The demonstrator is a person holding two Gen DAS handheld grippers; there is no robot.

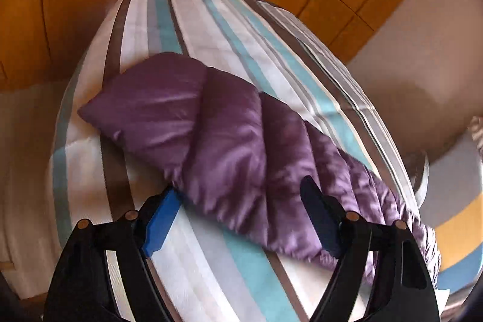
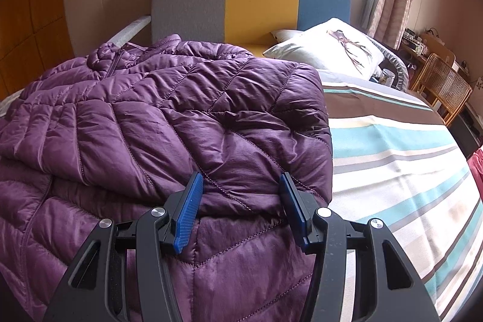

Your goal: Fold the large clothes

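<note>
Purple quilted puffer jacket [image 2: 169, 116] spread on striped bedspread [image 2: 392, 146]. Right gripper [image 2: 240, 210] clamped thick folded hem, anchoring fold. Left gripper [image 1: 241, 219] fingers apart, astride outstretched sleeve [image 1: 193, 116], unpinched, likely next tucked.

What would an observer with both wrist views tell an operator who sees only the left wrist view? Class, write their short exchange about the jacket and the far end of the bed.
Operator: I see the purple jacket lying across the striped bed. Is the right claw on it?
Observer: Yes, the right claw pinches a folded edge of it between its pads.
Operator: What lies beyond the jacket?
Observer: A pale pillow with a deer print lies at the head of the bed.
</note>
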